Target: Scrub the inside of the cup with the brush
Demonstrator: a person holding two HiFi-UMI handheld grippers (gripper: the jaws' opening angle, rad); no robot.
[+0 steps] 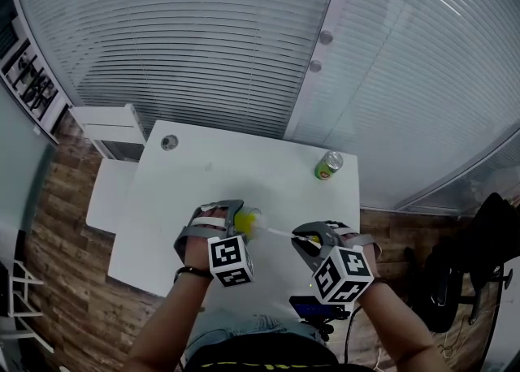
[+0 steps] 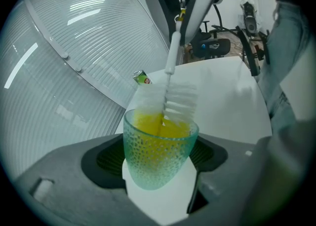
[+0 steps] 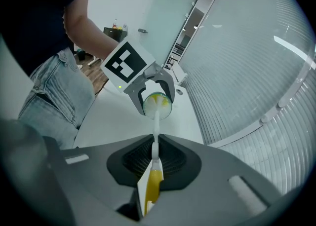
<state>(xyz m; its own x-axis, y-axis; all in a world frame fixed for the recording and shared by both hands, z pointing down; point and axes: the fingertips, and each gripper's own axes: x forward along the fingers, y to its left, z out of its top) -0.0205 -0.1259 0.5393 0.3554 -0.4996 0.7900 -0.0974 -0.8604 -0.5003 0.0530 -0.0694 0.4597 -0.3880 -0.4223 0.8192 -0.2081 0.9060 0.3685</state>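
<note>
A dimpled teal cup [image 2: 157, 153] with a yellow inside is clamped between the jaws of my left gripper [image 2: 158, 170], its mouth turned toward the right gripper. In the head view the cup [image 1: 247, 222] shows just right of the left gripper [image 1: 218, 240]. My right gripper [image 3: 153, 170] is shut on the yellow-and-white handle of a brush [image 3: 154, 166]. The brush's white bristle head [image 2: 178, 102] sits partly inside the cup's mouth, with its thin shaft [image 1: 280, 232] spanning the gap to the right gripper [image 1: 325, 253].
Both grippers hover over a white table [image 1: 244, 175]. A green can [image 1: 328, 165] stands near its far right corner, and a small round grommet [image 1: 169, 143] is at the far left. White cabinets [image 1: 110, 131] stand left of the table; a ribbed glass wall lies behind.
</note>
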